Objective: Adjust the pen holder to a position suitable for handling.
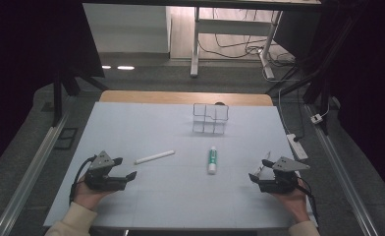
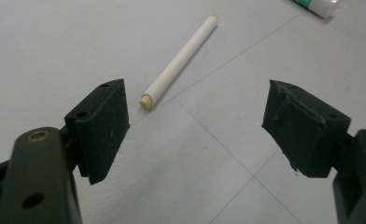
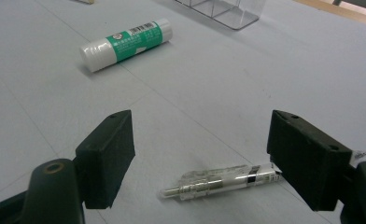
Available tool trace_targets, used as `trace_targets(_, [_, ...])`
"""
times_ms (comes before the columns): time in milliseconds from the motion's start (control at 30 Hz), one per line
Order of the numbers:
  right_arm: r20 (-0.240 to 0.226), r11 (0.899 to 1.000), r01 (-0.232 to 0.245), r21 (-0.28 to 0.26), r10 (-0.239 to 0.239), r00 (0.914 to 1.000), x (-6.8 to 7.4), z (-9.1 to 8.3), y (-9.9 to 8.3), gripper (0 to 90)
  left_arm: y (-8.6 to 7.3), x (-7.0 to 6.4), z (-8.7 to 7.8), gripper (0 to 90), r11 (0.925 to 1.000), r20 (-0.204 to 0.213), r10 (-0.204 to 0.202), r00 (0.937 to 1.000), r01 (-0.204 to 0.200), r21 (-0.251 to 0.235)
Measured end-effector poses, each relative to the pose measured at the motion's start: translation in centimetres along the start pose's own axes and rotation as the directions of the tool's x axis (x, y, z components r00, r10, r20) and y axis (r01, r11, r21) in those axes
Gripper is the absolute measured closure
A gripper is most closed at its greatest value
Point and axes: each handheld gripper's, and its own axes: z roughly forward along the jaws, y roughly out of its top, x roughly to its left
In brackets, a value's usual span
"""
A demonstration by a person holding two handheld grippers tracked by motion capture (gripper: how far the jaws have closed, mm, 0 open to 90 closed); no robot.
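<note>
My left gripper [image 1: 126, 171] rests open near the table's front left, a hand around it. Just beyond its jaws lies a white stick [image 1: 154, 157] with tan ends; in the left gripper view the white stick [image 2: 179, 61] angles away, its near end close to the left jaw. My right gripper [image 1: 257, 169] stands open at the front right. A small silver and clear pen-like part [image 3: 221, 182] lies on the table between its jaws, untouched. A green and white glue stick [image 1: 212, 159] lies mid-table, and the right gripper view has the glue stick [image 3: 125, 43] at upper left.
A clear plastic organiser [image 1: 210, 118] with several compartments stands at the far middle of the pale table [image 1: 146, 123]. A power strip [image 1: 297, 146] lies on the floor to the right. Desk legs and cables stand beyond the table.
</note>
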Motion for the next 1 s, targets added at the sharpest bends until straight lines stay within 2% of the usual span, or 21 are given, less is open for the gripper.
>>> trace_targets(333, [0.000,1.000,0.020,0.010,-0.020,0.9998,0.3,-0.1,0.4,23.2,0.1,0.0,-0.1,22.7,1.0000,0.004,0.004,1.0000,-0.004,0.005])
trace_targets(1000, [-0.058,0.998,0.059,0.019,-0.057,0.9967,1.2,-0.1,1.6,23.8,0.1,0.0,-0.1,22.7,0.9995,0.017,0.012,0.9998,-0.012,0.029])
